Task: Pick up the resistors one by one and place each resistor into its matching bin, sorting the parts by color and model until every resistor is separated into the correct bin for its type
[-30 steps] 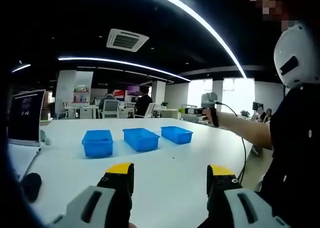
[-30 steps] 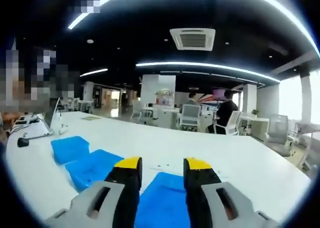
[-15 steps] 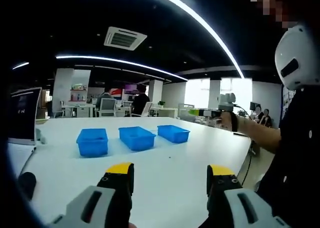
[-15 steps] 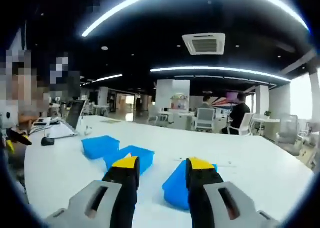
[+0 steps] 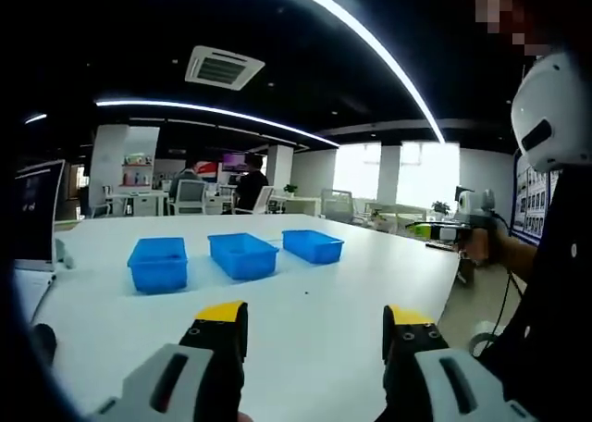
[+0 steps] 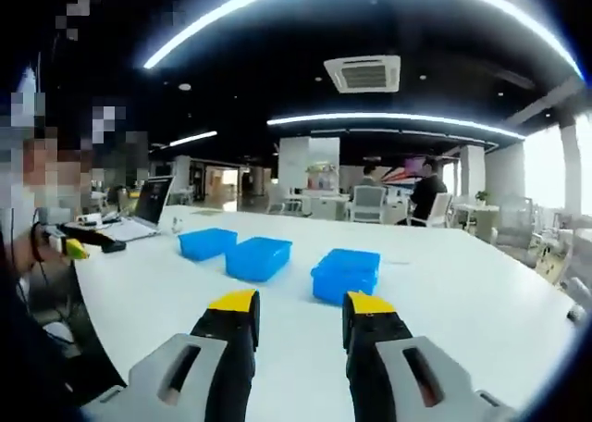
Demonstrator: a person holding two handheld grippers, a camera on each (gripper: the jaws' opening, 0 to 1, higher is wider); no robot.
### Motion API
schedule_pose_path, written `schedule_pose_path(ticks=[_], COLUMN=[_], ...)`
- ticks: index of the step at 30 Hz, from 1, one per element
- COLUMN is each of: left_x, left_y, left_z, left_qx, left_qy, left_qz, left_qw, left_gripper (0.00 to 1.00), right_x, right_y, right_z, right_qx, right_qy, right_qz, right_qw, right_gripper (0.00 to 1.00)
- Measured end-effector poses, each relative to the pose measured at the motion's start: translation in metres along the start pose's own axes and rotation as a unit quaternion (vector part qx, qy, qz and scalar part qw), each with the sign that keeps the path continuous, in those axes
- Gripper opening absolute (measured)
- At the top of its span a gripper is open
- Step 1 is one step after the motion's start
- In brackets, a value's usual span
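While no resistor can be made out, three blue bins (image 5: 240, 255) stand in a row on the white table (image 5: 324, 311). Both the left gripper (image 5: 314, 334) and right gripper (image 6: 301, 325) are spread and hold nothing, above the table's near part.

No readable text anywhere (screens too blurred).

I'm seeing the table (image 5: 305, 320) showing as a smooth white surface with a faint sheen — ceiling light is washing across it. The three bins (image 5: 243, 254) are looking like moulded blue plastic, evenly coloured and slightly glossy. My left gripper (image 5: 314, 334) and right gripper (image 6: 299, 325) are presenting matt grey plastic bodies with black jaws — yellow tips, smooth. The laptop (image 6: 146, 209) is reading as dull metal.
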State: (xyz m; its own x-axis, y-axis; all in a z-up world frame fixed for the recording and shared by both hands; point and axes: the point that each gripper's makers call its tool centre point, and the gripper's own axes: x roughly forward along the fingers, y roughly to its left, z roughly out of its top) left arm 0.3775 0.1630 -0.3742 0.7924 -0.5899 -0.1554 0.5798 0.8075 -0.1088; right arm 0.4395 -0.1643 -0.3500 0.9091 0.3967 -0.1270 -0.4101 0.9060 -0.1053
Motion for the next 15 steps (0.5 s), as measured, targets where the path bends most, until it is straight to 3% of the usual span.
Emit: schedule_pose_path(ticks=[4, 6, 8, 11, 15], left_x=[0.001, -0.001, -0.004, -0.008, -0.016], left_y=[-0.003, -0.003, -0.001, 0.002, 0.005], left_z=[-0.001, 0.000, 0.000, -0.003, -0.004], left_qx=[0.002, 0.003, 0.001, 0.000, -0.003], left_qy=[0.001, 0.000, -0.003, -0.001, -0.001], left_qz=[-0.007, -0.007, -0.004, 0.001, 0.009], left_qw=[1.0000, 1.0000, 1.0000, 1.0000, 1.0000], left_gripper=[0.60, 0.60, 0.60, 0.60, 0.60], right_x=[0.007, 0.016, 0.026, 0.045, 0.068], right_y=[0.009, 0.019, 0.030, 0.046, 0.067], right_z=[0.000, -0.010, -0.026, -0.027, -0.032], right_qx=[0.000, -0.006, -0.009, -0.025, -0.038], right_qy=[0.009, 0.042, 0.097, 0.107, 0.158], right_qz=[0.016, 0.042, 0.071, 0.107, 0.157], right_qw=[0.9998, 0.9982, 0.9927, 0.9882, 0.9741], right_gripper=[0.37, 0.39, 0.38, 0.37, 0.33])
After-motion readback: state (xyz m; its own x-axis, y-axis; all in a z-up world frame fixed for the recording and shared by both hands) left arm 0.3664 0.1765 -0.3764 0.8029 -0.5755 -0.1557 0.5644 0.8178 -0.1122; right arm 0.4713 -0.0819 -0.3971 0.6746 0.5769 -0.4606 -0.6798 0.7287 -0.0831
